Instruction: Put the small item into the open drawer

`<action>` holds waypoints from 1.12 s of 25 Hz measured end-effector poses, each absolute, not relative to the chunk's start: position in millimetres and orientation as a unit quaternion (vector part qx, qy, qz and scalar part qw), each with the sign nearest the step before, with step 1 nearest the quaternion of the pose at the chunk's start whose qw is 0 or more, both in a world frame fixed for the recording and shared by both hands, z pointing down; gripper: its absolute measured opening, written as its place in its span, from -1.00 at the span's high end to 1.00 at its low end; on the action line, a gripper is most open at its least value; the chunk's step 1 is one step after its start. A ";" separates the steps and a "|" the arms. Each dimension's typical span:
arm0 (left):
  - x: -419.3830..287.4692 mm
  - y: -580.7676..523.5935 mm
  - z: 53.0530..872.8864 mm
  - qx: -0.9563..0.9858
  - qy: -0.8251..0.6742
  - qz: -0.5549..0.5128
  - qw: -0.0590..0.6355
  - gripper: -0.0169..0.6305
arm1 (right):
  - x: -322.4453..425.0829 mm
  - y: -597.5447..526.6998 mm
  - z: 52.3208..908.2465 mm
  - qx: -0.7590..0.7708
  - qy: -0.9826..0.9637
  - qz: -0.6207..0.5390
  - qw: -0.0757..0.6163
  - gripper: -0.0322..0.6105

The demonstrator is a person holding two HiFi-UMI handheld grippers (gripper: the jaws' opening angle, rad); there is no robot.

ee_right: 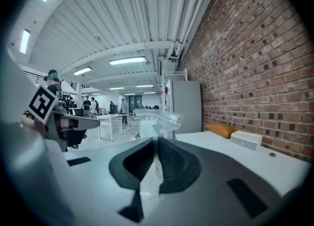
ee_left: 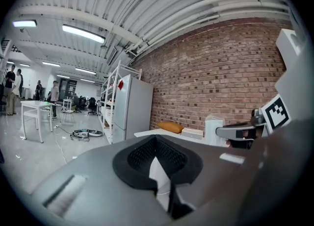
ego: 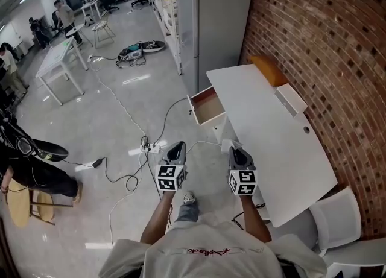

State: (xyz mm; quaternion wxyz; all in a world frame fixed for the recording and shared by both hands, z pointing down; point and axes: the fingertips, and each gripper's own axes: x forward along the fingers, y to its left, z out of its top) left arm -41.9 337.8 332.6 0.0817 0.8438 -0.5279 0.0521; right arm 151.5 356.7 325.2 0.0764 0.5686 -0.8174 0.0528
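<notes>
A small clear plastic bag (ee_right: pixel 155 121) sticks up from between the jaws of my right gripper (ee_right: pixel 156 142), which is shut on it. In the head view the bag (ego: pixel 227 146) shows pale at the tip of the right gripper (ego: pixel 237 151), at the near left edge of the white desk (ego: pixel 271 138). The open drawer (ego: pixel 208 107), wood-coloured inside, juts from the desk's left side, farther ahead of both grippers. My left gripper (ego: pixel 176 148) hangs over the floor left of the desk. Its jaws (ee_left: pixel 156 141) meet with nothing between them.
An orange cushion (ego: pixel 269 69) and a white box (ego: pixel 291 99) lie on the desk by the brick wall. A grey cabinet (ego: pixel 223 23) stands beyond the desk. A white chair (ego: pixel 338 222) is at the near right. Cables and a power strip (ego: pixel 149 146) lie on the floor.
</notes>
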 end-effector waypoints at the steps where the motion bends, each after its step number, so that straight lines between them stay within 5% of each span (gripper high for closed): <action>1: -46.6 327.0 330.8 0.844 -0.528 0.052 0.082 0.92 | 147.7 345.8 323.6 0.569 -0.817 0.053 0.076 0.82; 28: -132.6 100.3 324.6 0.849 -0.520 0.044 0.084 0.92 | 67.6 127.4 318.6 0.577 -0.811 0.045 0.080 0.82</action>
